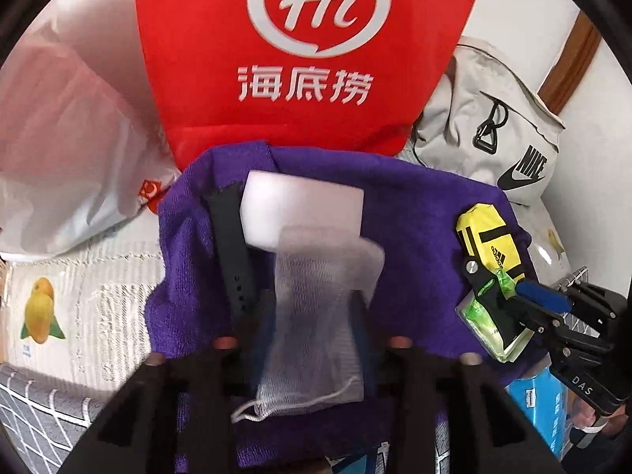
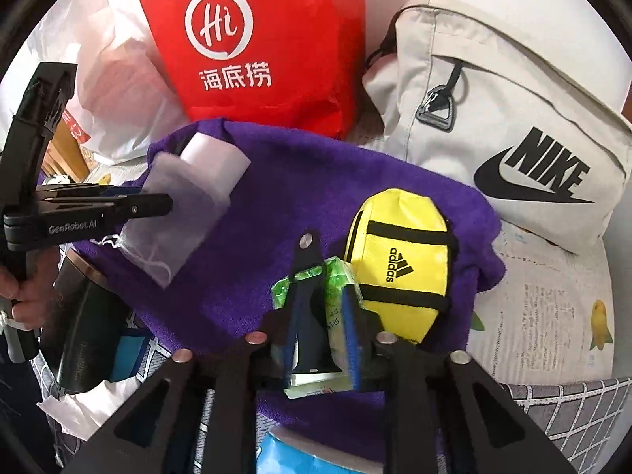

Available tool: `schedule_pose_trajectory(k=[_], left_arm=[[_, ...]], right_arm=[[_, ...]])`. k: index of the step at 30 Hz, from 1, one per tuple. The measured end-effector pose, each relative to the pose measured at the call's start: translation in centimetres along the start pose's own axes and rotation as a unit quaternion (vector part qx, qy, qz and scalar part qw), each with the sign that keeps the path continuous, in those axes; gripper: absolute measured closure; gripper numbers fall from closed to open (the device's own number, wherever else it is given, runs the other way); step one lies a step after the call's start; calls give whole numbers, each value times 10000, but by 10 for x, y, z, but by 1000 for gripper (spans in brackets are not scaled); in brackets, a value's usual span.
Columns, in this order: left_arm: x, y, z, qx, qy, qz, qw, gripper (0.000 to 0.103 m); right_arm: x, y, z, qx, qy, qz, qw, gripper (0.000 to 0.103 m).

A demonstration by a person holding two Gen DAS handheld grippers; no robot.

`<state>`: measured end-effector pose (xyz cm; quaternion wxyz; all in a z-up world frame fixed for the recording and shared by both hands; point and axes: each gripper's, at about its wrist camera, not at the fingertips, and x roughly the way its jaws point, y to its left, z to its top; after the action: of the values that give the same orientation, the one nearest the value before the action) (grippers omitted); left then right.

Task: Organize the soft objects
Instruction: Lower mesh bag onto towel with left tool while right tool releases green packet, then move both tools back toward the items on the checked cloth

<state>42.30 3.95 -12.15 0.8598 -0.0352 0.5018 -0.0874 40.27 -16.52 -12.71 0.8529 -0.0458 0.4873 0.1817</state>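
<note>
A purple towel (image 1: 414,213) lies spread in the middle, also in the right wrist view (image 2: 276,181). My left gripper (image 1: 312,316) is shut on a white mesh drawstring pouch (image 1: 312,316) that overlaps a white foam block (image 1: 304,209) on the towel. A black watch strap (image 1: 233,249) lies left of the block. My right gripper (image 2: 320,316) is shut on a green tissue pack (image 2: 335,308), beside a yellow adidas pouch (image 2: 399,260). The left gripper (image 2: 158,205) with the pouch (image 2: 177,213) shows at left in the right wrist view.
A red Hi bag (image 1: 308,51) stands behind the towel, a white plastic bag (image 1: 59,150) to its left and a grey Nike bag (image 2: 513,118) to its right. A dark tumbler (image 2: 83,335) and a blue box (image 1: 541,403) lie near the front.
</note>
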Motion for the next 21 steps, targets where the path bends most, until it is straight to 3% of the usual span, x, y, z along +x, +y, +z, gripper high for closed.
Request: schedule_pose_trajectory(k=[3, 14, 21], left_arm=[[-8, -2, 1, 31, -33, 121, 9999, 50], [-55, 8, -15, -94, -267, 346, 9990, 50], [-105, -3, -47, -20, -758, 41, 9971, 50]], right_arm=[[-3, 0, 1, -16, -86, -164, 9998, 60], [-34, 0, -10, 82, -276, -208, 9994, 59], [-68, 10, -36, 127, -427, -112, 9989, 59]])
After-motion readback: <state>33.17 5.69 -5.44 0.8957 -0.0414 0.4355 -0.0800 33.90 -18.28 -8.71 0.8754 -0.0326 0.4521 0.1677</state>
